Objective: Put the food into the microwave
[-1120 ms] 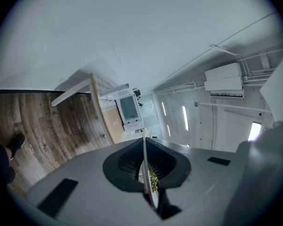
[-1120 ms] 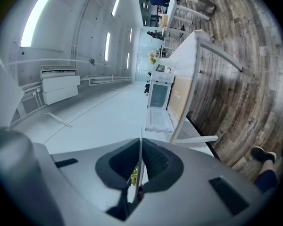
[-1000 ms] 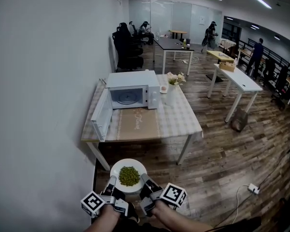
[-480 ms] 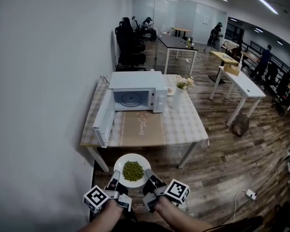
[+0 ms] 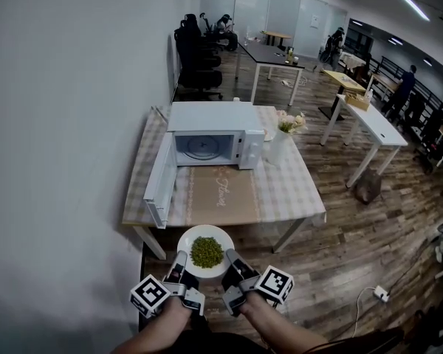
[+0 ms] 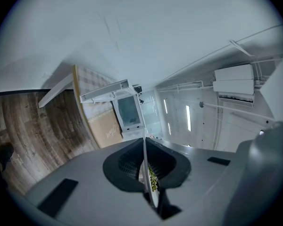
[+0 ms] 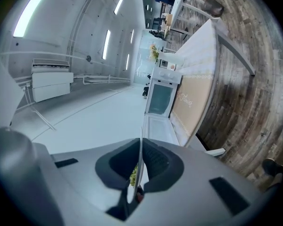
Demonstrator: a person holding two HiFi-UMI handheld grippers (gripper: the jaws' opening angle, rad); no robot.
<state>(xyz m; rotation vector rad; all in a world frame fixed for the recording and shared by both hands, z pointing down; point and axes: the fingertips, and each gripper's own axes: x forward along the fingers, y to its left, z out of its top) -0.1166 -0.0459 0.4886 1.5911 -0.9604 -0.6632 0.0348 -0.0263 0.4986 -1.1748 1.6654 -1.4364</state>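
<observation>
A white plate [image 5: 186, 243] carries a heap of green food [image 5: 206, 251] and hangs in front of the table's near edge. My left gripper [image 5: 180, 265] is shut on the plate's near-left rim and my right gripper [image 5: 229, 264] is shut on its near-right rim. Edge-on, the plate [image 6: 145, 173] shows between the jaws in the left gripper view, and the plate [image 7: 136, 173] again in the right gripper view. The white microwave [image 5: 210, 117] stands on the table [image 5: 280, 190], its door [image 5: 159, 183] swung open to the left and its cavity [image 5: 205, 147] showing.
A white vase of flowers [image 5: 279, 142] stands right of the microwave. The white wall [image 5: 66, 124] runs along the table's left side. A beige runner [image 5: 220, 194] lies before the microwave. Other desks [image 5: 369, 127] and several people stand farther back on the wooden floor.
The plate and both grippers have come closer to the table's near edge, and the table and microwave now look nearer. Both grippers keep their hold on the plate.
</observation>
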